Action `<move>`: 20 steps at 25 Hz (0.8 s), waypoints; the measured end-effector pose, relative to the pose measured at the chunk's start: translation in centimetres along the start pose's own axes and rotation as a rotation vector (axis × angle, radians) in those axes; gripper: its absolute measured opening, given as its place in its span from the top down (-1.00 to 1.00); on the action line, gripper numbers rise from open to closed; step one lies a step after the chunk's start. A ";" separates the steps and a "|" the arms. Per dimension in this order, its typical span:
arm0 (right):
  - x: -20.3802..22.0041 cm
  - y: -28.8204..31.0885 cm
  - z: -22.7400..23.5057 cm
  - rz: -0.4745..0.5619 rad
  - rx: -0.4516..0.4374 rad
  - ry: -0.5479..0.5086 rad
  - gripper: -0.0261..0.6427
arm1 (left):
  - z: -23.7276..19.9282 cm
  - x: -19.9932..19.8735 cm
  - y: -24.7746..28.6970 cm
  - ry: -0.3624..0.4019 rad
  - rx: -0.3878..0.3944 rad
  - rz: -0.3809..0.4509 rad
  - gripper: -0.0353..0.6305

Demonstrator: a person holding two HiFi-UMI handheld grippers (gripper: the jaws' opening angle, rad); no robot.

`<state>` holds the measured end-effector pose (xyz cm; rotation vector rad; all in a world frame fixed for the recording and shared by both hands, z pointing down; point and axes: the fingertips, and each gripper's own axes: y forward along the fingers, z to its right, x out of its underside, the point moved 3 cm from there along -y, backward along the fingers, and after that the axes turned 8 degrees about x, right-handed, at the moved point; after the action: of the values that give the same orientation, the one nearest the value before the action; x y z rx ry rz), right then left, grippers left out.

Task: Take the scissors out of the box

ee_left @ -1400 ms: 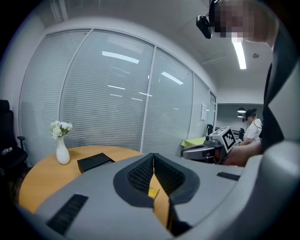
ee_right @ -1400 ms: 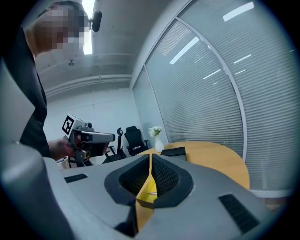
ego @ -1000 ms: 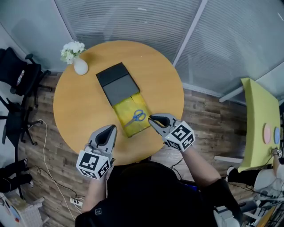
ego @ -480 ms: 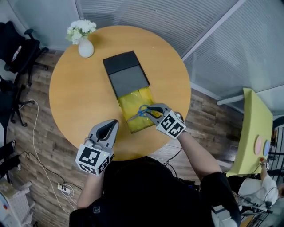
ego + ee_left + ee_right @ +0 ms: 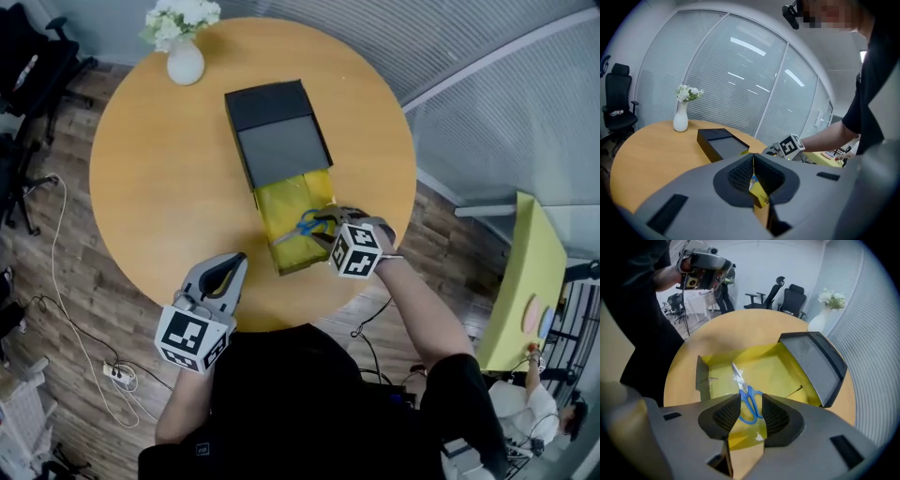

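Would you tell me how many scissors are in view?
1: the scissors lie in the open box, handles between the right gripper's opening jaws; its covered part may hide more.

A round wooden table (image 5: 150, 187) fills the middle of the head view on a wood-plank floor (image 5: 450, 253), with a white vase of flowers (image 5: 185, 58) at its 11 o'clock edge. Glass walls with pale blinds (image 5: 487, 37) run from 12 to 2 o'clock. Black office chairs (image 5: 28, 56) stand at 10 o'clock and a yellow-green table (image 5: 525, 272) at 3 o'clock.
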<state>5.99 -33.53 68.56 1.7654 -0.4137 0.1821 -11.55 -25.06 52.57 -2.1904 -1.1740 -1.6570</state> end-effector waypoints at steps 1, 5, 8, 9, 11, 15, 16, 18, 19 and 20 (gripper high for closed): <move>0.2 0.5 -0.2 -0.020 -0.007 -0.037 0.53 | -0.2 0.5 0.1 -0.009 0.000 -0.004 0.85; 0.9 2.5 -0.3 -0.087 -0.028 -0.127 0.53 | -0.9 1.7 0.1 -0.033 0.001 -0.015 0.85; 1.2 3.4 -0.5 -0.132 -0.051 -0.156 0.53 | -0.9 2.2 -0.2 -0.040 0.004 -0.025 0.85; 1.3 3.6 -0.5 -0.148 -0.059 -0.169 0.53 | -0.9 2.3 -0.3 -0.041 0.004 -0.027 0.85; 1.6 4.2 -0.4 -0.182 -0.073 -0.209 0.54 | -1.1 2.3 -0.4 -0.039 0.001 -0.024 0.85; 2.2 5.4 -0.5 -0.247 -0.120 -0.267 0.56 | -1.1 1.6 -1.2 -0.039 -0.002 0.001 0.85; 2.3 5.4 -0.7 -0.256 -0.139 -0.266 0.56 | -1.1 1.3 -1.5 -0.033 -0.002 0.006 0.85; 2.2 5.4 -0.6 -0.270 -0.167 -0.265 0.56 | -1.2 0.5 -2.1 -0.019 -0.007 0.020 0.85; 2.1 5.4 -0.5 -0.274 -0.177 -0.265 0.56 | -1.3 0.1 -2.4 -0.015 -0.012 0.028 0.85; 2.0 5.5 -0.5 -0.278 -0.186 -0.263 0.56 | -1.5 -0.1 -2.7 -0.014 -0.016 0.035 0.85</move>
<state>5.84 -34.43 74.32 1.6467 -0.3557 -0.2808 -14.42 -24.10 52.15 -2.2229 -1.1228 -1.6453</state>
